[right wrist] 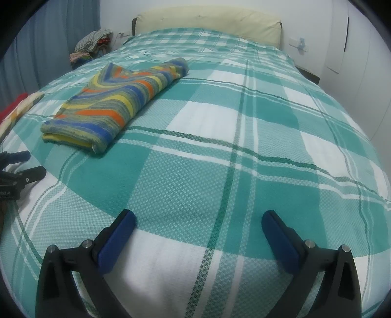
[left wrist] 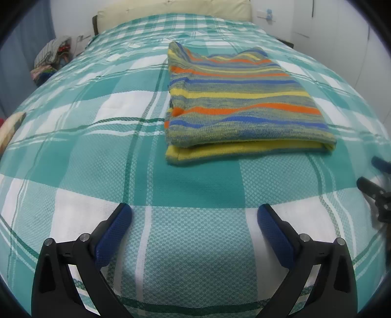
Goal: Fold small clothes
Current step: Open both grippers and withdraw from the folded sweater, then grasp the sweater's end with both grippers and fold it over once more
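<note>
Folded striped sweater (left wrist: pixel 244 102) on the checked bedspread (left wrist: pixel 97 146), beyond the wide-spread left hand-held gripper (left wrist: pixel 194 215).

Location: a home bedroom. Indicators: a bed (right wrist: pixel 244 146) covered with a teal-and-white plaid bedspread (left wrist: pixel 97 146); a cream padded headboard (right wrist: pixel 207 22) against a white wall; a blue curtain (right wrist: pixel 48 49) at the left; a pile of mixed clothes (right wrist: pixel 91 45) beside the bed; white wardrobe doors (right wrist: pixel 354 49) at the right.

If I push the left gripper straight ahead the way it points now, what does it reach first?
Probably the folded striped sweater: its near yellow edge lies ahead, slightly right of the open left gripper. Only bare plaid bedspread lies between; depth is uncertain.
</note>
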Demonstrator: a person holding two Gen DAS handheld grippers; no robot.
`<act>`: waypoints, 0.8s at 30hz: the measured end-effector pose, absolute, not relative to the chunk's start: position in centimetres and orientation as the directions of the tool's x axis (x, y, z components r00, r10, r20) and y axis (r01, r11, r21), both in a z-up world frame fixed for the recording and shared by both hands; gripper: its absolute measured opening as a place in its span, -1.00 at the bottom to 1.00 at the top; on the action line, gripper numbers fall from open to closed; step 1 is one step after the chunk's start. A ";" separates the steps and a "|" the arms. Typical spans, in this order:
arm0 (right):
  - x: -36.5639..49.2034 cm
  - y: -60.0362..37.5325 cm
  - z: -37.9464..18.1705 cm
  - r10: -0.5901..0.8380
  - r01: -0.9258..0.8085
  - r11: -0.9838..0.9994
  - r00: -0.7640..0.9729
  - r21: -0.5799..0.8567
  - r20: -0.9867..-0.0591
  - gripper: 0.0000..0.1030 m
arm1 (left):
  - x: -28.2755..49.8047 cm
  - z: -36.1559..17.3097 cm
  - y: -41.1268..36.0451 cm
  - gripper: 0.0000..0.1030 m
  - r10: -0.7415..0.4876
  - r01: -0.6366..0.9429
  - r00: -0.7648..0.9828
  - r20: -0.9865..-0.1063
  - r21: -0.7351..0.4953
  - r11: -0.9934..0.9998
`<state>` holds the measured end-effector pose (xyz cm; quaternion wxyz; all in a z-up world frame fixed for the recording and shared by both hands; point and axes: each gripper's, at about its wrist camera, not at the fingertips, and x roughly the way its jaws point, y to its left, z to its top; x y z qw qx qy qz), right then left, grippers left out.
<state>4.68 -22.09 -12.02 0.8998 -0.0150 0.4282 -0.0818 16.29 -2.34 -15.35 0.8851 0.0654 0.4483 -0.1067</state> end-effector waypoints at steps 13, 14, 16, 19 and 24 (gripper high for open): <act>12.6 -25.9 -6.9 0.368 -0.037 0.880 0.684 0.474 -0.630 0.88 | 29.8 -9.4 9.4 0.95 -0.395 0.222 0.501 -0.770 -0.327 0.918; 15.0 -26.2 -7.6 0.411 -0.037 0.855 0.657 0.518 -0.632 0.83 | 31.0 -10.5 9.4 0.95 -0.410 0.226 0.469 -0.783 -0.342 0.912; 18.5 -26.9 -9.2 0.448 0.001 0.820 0.620 0.572 -0.644 0.62 | 32.8 -12.9 9.0 0.94 -0.444 0.225 0.413 -0.795 -0.383 0.896; 22.5 -27.3 -12.1 0.533 0.036 0.739 0.580 0.672 -0.617 0.41 | 33.5 -14.8 8.4 0.94 -0.521 0.234 0.382 -0.763 -0.466 0.853; 27.2 -24.4 -14.0 0.600 0.016 0.696 0.535 0.718 -0.595 -0.21 | 34.1 -15.0 5.5 0.45 -0.595 0.347 0.325 -0.735 -0.493 0.798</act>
